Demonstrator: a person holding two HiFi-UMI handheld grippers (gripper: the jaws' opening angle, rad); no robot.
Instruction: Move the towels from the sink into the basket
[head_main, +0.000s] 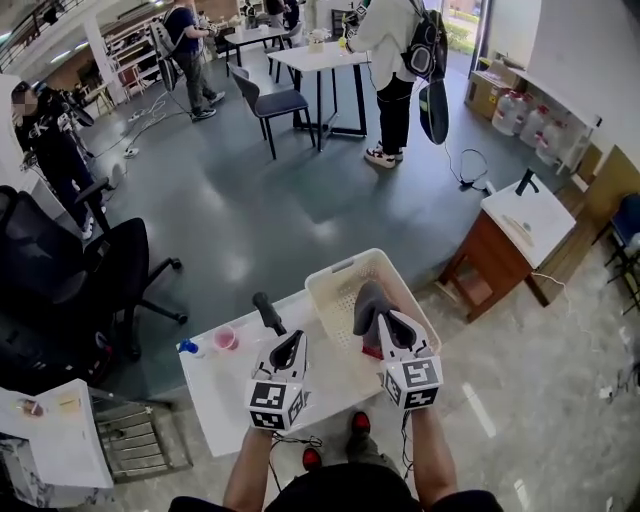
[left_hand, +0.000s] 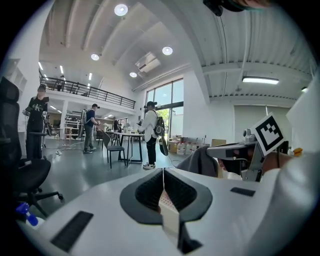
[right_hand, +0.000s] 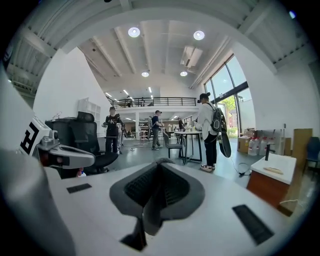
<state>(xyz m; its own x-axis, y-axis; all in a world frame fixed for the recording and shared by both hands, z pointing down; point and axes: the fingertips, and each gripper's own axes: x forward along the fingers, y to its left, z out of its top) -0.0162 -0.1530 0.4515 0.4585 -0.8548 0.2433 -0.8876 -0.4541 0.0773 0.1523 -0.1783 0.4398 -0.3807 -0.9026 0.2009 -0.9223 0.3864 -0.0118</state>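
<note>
A cream plastic basket (head_main: 330, 275) stands on the white table (head_main: 225, 400). My right gripper (head_main: 386, 320) is over the basket and shut on a grey towel (head_main: 368, 300), which bunches up above its jaws. In the right gripper view the grey towel (right_hand: 152, 215) hangs from the closed right gripper (right_hand: 159, 167). My left gripper (head_main: 290, 345) is left of the basket, over the table. In its own view the left gripper (left_hand: 163, 172) is shut on a strip of cream, finely dotted cloth (left_hand: 167, 210). The grey towel (left_hand: 200, 162) also shows there at the right.
A black faucet-like handle (head_main: 268, 312) stands just ahead of the left gripper. A pink cup (head_main: 226, 338) and a blue item (head_main: 188, 348) sit at the table's left. Black office chairs (head_main: 90, 290) stand left, a wooden cabinet (head_main: 500, 250) right. People stand far back.
</note>
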